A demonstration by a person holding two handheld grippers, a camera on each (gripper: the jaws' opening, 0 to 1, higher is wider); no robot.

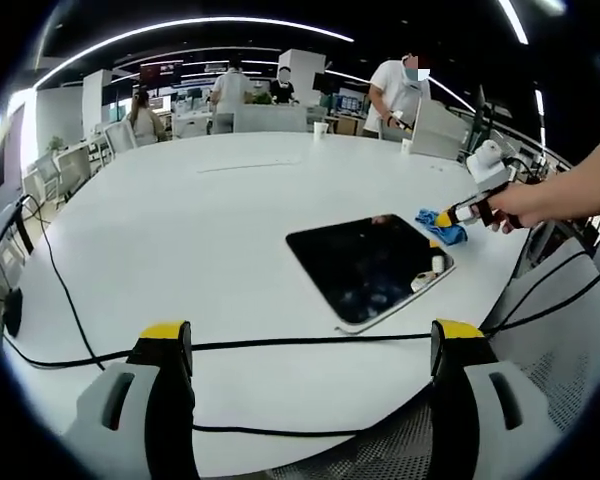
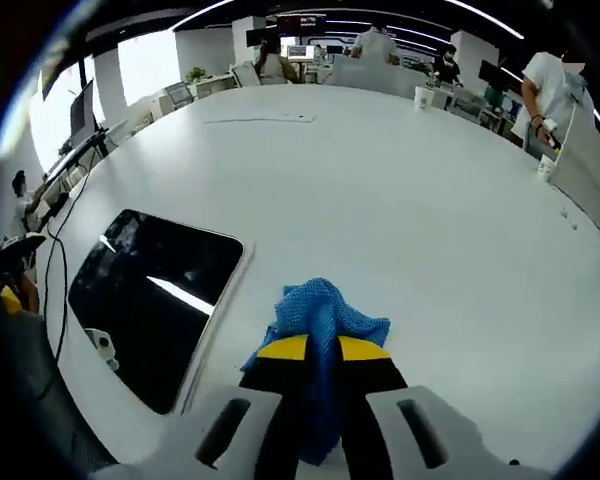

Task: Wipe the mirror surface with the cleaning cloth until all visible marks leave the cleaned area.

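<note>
Wiping hasn't started: right gripper (image 2: 323,352) fingers clenched on cloth (image 2: 325,312), beside the mirror (image 2: 155,290); left gripper (image 1: 315,345) released.

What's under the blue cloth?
The blue cloth is pinched in the right claw, and its loose end rests on the white table, just beside the mirror. The patch of table directly beneath the cloth is covered, so it cannot be seen.

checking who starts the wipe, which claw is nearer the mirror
Right. The right claw, shut on the blue cloth, sits on the table just beside the mirror's edge. The left claw is open and held back from the mirror's near side, over the table's edge.
</note>
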